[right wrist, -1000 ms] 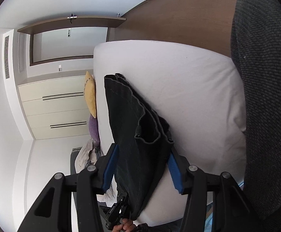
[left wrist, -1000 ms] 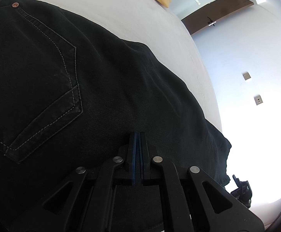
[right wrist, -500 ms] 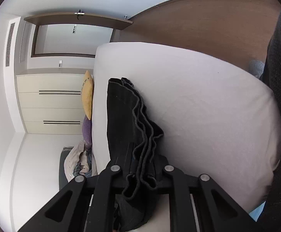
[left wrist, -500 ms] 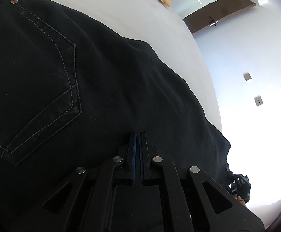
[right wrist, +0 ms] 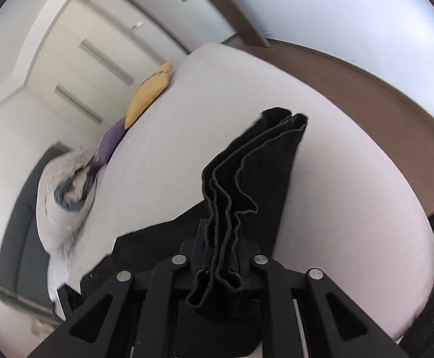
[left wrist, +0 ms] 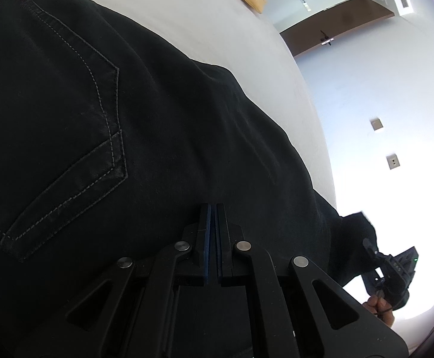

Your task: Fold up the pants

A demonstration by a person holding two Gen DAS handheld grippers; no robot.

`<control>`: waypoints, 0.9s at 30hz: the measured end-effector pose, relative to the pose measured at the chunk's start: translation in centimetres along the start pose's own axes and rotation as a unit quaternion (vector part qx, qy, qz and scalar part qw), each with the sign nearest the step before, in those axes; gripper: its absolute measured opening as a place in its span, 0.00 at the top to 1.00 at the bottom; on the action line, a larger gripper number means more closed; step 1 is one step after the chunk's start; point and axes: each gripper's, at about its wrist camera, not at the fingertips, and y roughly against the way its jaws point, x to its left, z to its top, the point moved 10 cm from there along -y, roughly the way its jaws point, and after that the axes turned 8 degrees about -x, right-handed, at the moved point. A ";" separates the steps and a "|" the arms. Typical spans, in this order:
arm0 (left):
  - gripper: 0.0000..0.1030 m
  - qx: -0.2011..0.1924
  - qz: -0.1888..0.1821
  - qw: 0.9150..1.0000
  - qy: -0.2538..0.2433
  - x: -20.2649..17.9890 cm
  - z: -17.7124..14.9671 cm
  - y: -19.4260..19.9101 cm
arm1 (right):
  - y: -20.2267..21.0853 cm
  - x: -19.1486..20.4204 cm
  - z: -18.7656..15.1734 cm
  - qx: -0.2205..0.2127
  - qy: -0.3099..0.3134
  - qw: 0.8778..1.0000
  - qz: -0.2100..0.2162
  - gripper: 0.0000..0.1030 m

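Two grippers work black pants (left wrist: 163, 125) spread on a white bed (right wrist: 351, 161). The left gripper (left wrist: 212, 217) has its jaws pressed together over the seat of the pants, beside a stitched back pocket (left wrist: 67, 149). The right gripper (right wrist: 220, 238) is clamped on the bunched leg hems (right wrist: 229, 197), lifted off the mattress. A yellow pillow (right wrist: 149, 95) lies at the far edge.

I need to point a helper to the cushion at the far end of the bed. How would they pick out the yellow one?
Start at the white bed and follow its far left edge. Two cushions lie there in a row: the yellow cushion is farther away, beside the purple cushion. It is mustard-coloured, unlike the black pants.
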 end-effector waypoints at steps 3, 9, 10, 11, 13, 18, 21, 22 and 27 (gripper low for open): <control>0.98 -0.002 0.001 1.000 0.007 -0.4 0.2 0.2 | -2.6 8.3 -3.4 0.051 0.147 0.987 0.033 0.86; 0.98 -0.001 -0.049 0.998 0.026 -3.8 0.8 1.2 | -6.6 13.1 -11.6 0.112 0.246 0.961 0.051 0.86; 0.97 0.004 -0.056 0.998 0.027 -4.5 0.8 1.1 | -6.7 13.1 -11.8 0.112 0.253 0.960 0.048 0.86; 0.87 0.011 -0.061 0.998 0.029 -5.2 0.8 0.9 | -6.7 13.0 -11.8 0.108 0.258 0.959 0.045 0.86; 0.42 0.021 -0.073 0.997 0.030 -6.7 0.8 0.3 | -6.7 12.9 -11.7 0.105 0.263 0.958 0.040 0.86; 0.01 0.051 -0.101 0.993 0.030 -11.0 0.6 -1.6 | -6.8 12.7 -11.8 0.091 0.291 0.952 0.031 0.86; 0.01 0.083 -0.086 0.993 0.005 -12.3 0.1 -3.2 | -6.4 13.1 -12.1 0.079 0.318 0.944 0.026 0.86; 0.01 0.094 -0.080 0.992 -0.002 -12.6 0.0 -3.7 | -6.3 13.3 -12.1 0.073 0.329 0.941 0.024 0.86; 0.09 0.135 -0.065 0.988 -0.026 -13.5 -0.3 -6.0 | -6.1 13.8 -12.4 0.062 0.360 0.931 0.021 0.86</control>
